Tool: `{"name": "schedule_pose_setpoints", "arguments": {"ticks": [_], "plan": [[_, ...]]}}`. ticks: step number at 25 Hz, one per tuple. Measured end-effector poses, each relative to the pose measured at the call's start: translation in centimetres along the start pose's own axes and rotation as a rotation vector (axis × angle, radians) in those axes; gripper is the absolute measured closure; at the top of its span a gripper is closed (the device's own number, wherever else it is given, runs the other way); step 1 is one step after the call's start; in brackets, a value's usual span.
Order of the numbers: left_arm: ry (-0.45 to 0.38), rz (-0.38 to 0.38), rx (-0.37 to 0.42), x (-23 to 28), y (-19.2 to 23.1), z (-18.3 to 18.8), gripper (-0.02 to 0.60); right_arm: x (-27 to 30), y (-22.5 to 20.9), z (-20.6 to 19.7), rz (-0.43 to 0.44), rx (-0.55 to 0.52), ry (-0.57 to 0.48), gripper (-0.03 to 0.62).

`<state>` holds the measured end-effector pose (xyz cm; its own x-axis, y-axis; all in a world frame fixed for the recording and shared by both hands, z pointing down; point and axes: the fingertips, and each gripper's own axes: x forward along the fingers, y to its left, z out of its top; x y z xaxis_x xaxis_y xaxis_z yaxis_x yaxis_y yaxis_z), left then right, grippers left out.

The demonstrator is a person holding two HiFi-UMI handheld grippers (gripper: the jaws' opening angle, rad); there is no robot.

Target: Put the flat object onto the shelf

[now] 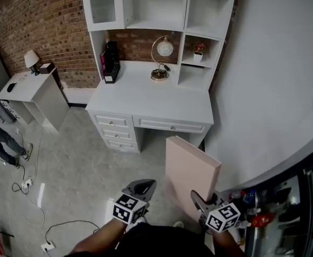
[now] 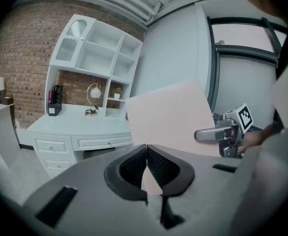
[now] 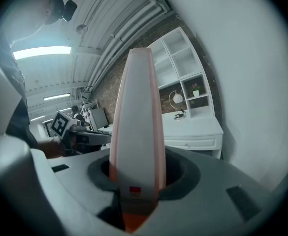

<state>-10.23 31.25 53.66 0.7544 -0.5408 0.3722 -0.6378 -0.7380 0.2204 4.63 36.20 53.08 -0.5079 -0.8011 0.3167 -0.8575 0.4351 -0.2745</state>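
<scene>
Against a red brick wall [image 1: 33, 20] stands a white wooden desk with a hutch of open shelves [image 1: 151, 98], across a stretch of grey floor [image 1: 76, 165] from the person. The flat pink rectangular board [image 1: 191, 170] is in the air, well short of the desk. It stands on edge, and the right gripper [image 1: 201, 201] clamps it low on its right-hand edge; the right gripper view shows the pads pressed on both faces. The left gripper [image 1: 140, 189] hangs near it, jaws together on nothing. The board looks stiff and fairly thick, probably light for its size, with smooth faces that could slip. Held at one spot only, it will likely lever against the pads, so a second hold by the left gripper on the far edge would steady it. On the desk, a black file holder [image 1: 111, 63] sits at the back left corner and a gold ring lamp with a white globe [image 1: 160, 58] at the middle of the back edge. A small potted plant [image 1: 199, 51] occupies a right-hand cubby. The wide upper compartment [image 1: 156, 7] looks empty and roomiest, though whether the board fits it cannot be judged. The white wall [image 1: 274, 79] runs close on the right, so the open room lies to the left.
</scene>
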Motion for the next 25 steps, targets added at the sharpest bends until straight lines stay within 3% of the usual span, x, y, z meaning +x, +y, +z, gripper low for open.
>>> {"name": "schedule_pose_setpoints", "arguments": {"ticks": [11,17,25], "plan": [[-0.02,-0.014,0.015,-3.0,4.9,0.5,0.575,4.0,3.8,0.5,-0.016,0.011,-0.015,0.428],[0.012,-0.042,0.021,-4.7,7.0,-1.2,0.576,5.8,6.1,-0.2,-0.04,0.043,-0.032,0.427],[0.039,-0.057,0.002,-4.5,8.7,-2.1,0.575,6.8,5.8,-1.1,-0.1,0.083,-0.001,0.427]]}}
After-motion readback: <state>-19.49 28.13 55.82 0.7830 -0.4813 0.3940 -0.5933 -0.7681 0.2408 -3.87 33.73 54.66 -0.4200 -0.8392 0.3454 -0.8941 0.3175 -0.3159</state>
